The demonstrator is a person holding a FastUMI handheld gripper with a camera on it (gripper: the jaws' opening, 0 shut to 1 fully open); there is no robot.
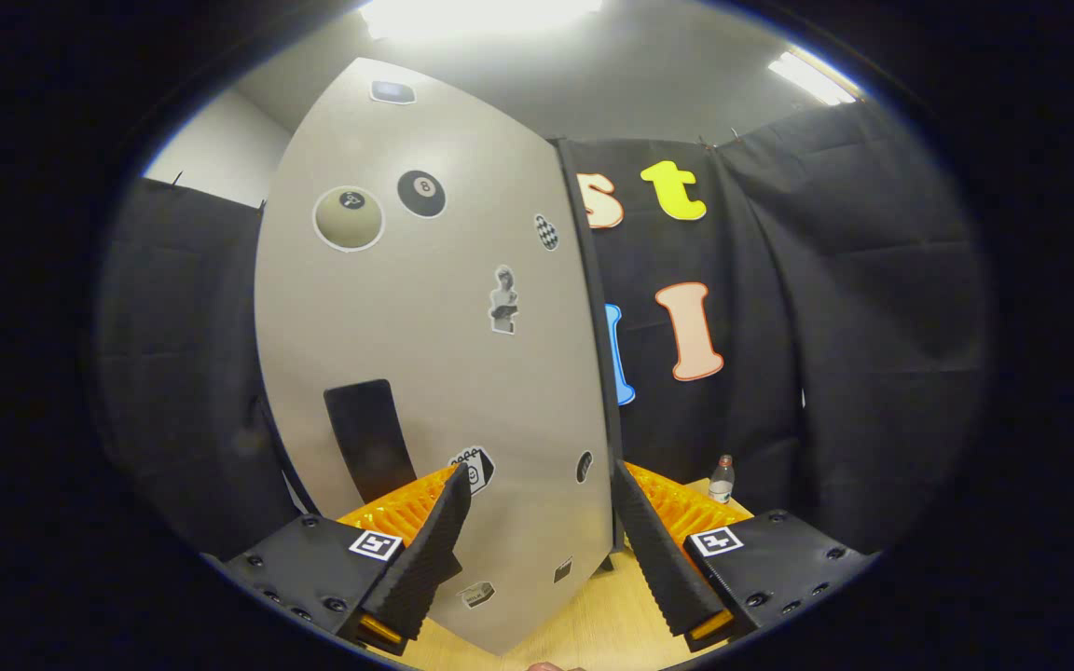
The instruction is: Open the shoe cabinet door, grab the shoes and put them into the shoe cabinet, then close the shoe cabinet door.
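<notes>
Door: the flat pale-grey shoe cabinet door (425, 373) stands upright right in front of me, swung so that I see its broad face and its dark right edge.
Door edge: that dark edge runs down between my two fingers and ends just above the light wooden table top (593, 624).
My grip: my gripper (546, 522) is spread wide; my fingers lie on either side of the door's lower part. The left finger (425, 550) lies across the door's face, the right finger (663, 559) sits just right of the dark edge. Whether either pad touches the panel I cannot tell, and I am not pinching it.
Handle: a black rectangular patch (371, 438) sits low on the door's face, just above and left of my left finger.
Stickers: on the door are a round cream ball sticker (349, 218), a black eight-ball sticker (421, 193), a small checkered oval, a little grey bust figure (503, 299) near the middle, and several smaller ones near my fingers.
Beyond the door: black cloth (826, 326) hangs as the booth's wall to the right and to the left.
Table: a small clear plastic bottle (722, 479) stands on the wood beyond my right finger, near the cloth.
Overhead: bright ceiling lights (812, 76) glare above the grey ceiling.
</notes>
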